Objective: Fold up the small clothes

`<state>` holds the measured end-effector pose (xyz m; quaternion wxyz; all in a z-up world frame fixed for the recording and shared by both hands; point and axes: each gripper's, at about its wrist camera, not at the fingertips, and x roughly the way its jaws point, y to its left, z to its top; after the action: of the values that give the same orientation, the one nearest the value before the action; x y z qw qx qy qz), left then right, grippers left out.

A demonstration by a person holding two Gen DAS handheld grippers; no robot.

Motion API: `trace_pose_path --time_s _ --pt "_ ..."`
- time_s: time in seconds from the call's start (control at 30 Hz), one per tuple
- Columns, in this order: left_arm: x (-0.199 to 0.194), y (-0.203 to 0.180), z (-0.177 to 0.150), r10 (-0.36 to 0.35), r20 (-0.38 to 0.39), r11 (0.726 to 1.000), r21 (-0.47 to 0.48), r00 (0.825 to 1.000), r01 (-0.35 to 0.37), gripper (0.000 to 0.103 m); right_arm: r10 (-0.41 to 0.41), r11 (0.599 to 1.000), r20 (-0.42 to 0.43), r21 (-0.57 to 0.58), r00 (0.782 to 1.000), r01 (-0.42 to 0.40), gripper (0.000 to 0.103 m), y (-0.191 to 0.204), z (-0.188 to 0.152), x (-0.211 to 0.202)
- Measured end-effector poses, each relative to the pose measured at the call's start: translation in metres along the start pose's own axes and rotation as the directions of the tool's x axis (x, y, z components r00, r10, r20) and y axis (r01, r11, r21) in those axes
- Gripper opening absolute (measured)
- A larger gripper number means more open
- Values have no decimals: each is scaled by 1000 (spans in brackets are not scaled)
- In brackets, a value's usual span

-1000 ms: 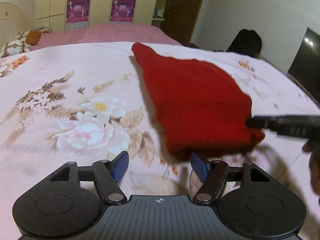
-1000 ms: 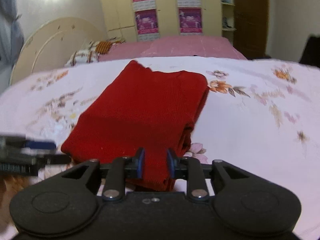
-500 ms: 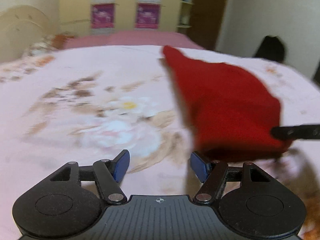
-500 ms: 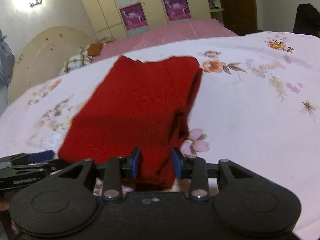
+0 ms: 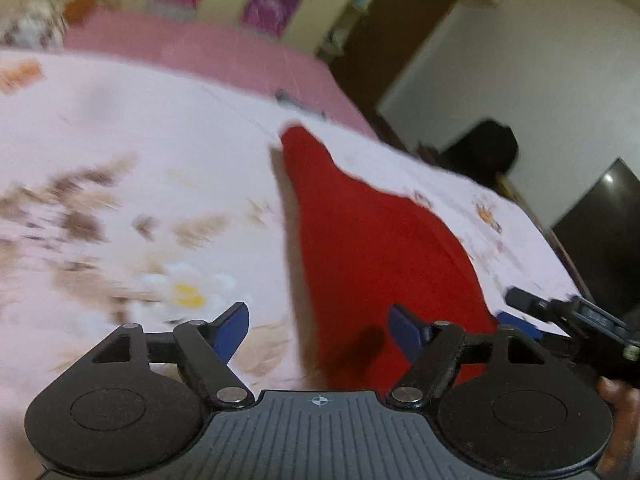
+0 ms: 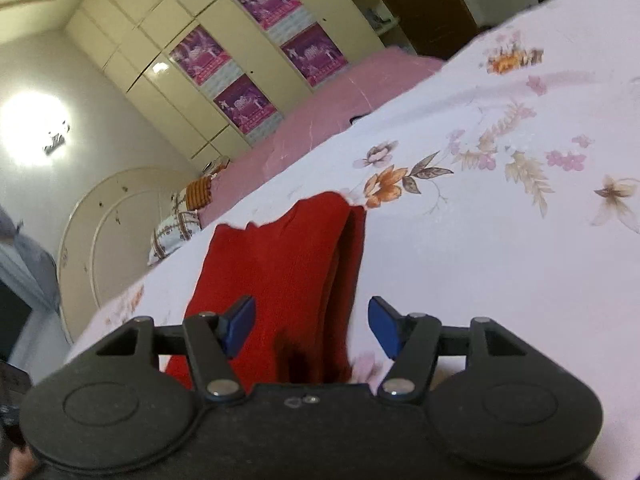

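The folded red garment (image 6: 280, 280) lies on the floral bedspread (image 6: 500, 260), long axis running away from both tongs. Right tongs (image 6: 312, 326) straddle its near end, open; left tongs (image 5: 320, 330), also open, sit at its left edge.

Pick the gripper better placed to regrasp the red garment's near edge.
Right, probably. The right gripper is open with the red garment centred between its fingers; the left gripper, also open, sits off its left edge.

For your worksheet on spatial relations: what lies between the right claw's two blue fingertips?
In the right wrist view, the open right claw has the near end of the folded red garment between its fingertips, with floral bedsheet beside it.
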<state>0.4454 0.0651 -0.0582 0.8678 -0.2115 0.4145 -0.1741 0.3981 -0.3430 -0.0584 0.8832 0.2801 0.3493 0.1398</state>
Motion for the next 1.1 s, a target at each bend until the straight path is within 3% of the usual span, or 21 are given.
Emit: trace_pose_path --time_s 0.13,0.23,0.37,0.57,0.67,0.83,0.93,1.03,1.1 --pt "33 14 10 -101 -104 988 -130 989 87 75 17 998 -70 64 997 -13 63 -19 18 27" --pt "45 19 13 -169 -127 973 -178 977 146 75 106 985 -148 151 983 -83 63 -35 23 44" --pt "58 22 15 -232 -132 958 -206 964 202 71 179 966 -216 224 960 -129 61 -46 19 63" --pt "65 31 15 -273 -101 939 -246 957 242 70 181 976 -274 172 944 -137 60 -11 20 95" --pt "63 32 14 -279 -114 940 -235 954 247 70 177 979 -292 148 940 -138 59 -8 23 90" --pt "69 27 15 -285 -134 947 -190 949 258 69 229 963 -309 212 923 -168 58 -38 22 67" --pt "77 20 24 -273 -131 954 -165 953 250 69 251 958 -307 216 918 -189 48 -36 22 80" --pt "84 4 30 -204 -141 978 -72 969 196 55 230 970 -312 144 922 -193 40 -16 20 98" --pt "85 -11 32 -153 -144 986 41 978 161 46 210 976 -295 120 932 -182 36 -10 20 101"
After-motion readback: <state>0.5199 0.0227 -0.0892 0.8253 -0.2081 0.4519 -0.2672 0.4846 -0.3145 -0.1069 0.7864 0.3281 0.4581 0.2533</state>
